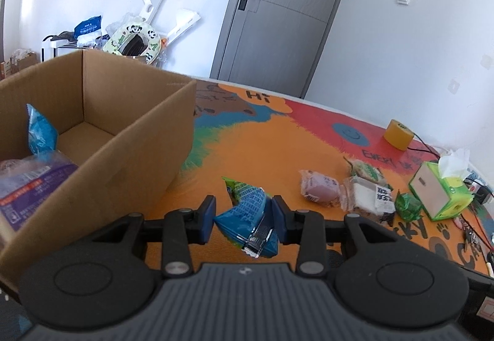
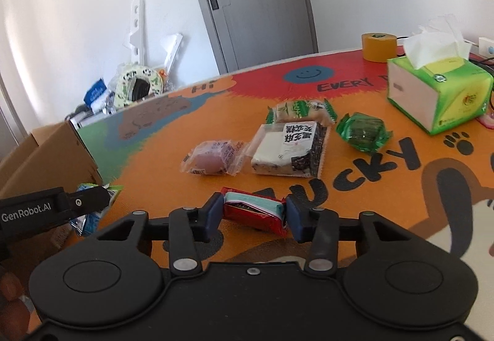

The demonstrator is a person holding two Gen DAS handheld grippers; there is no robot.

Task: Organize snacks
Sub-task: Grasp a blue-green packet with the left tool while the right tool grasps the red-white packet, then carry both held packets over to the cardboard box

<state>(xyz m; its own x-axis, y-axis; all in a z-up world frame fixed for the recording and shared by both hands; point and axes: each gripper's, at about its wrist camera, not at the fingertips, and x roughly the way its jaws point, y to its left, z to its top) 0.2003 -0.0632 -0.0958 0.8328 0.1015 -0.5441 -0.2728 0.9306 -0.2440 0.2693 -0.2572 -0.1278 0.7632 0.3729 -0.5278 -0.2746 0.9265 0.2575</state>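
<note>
Gripping a crinkly blue-green snack packet, the left gripper hangs beside the brown cardboard box's edge; the right gripper's jaws clamp a red foil bar on open counter.

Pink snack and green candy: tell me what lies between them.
In the right wrist view, the white cake pack lies between the pink snack and the green candy, touching the pink snack's wrapper.
</note>
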